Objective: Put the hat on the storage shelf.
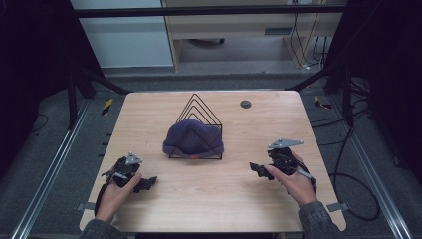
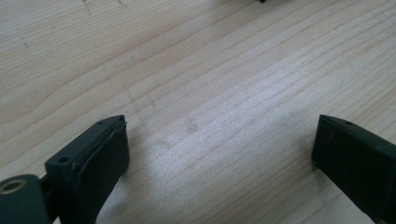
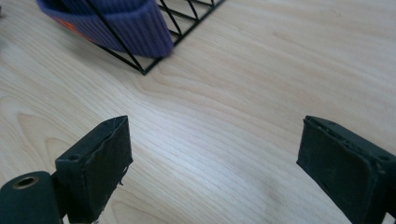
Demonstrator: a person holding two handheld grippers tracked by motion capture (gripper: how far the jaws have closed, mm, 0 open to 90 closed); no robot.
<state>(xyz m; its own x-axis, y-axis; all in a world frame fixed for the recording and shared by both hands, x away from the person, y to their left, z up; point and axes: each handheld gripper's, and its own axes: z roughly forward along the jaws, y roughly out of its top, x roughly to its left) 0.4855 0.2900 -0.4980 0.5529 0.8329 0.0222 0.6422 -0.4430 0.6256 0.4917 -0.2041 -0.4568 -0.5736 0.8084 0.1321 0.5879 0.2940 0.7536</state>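
From above, nearest us are the person's two hands at the near edge of the wooden table [image 1: 209, 199]. The left hand [image 1: 115, 195] holds the left gripper [image 1: 144, 184] and the right hand [image 1: 293, 181] holds the right gripper [image 1: 258, 169], both low over the wood with nothing between the jaws. Midway between them, farther back, a purple knit hat [image 1: 193, 139] is draped over a black wire rack [image 1: 198, 114]. A small dark disc [image 1: 245, 104] lies near the far edge.

In the left gripper view we see its jaws spread wide over bare wood.

In the right gripper view its jaws are likewise spread wide, and the hat [image 3: 126, 23] on the rack [image 3: 187, 18] sits ahead to the upper left, well apart from them.
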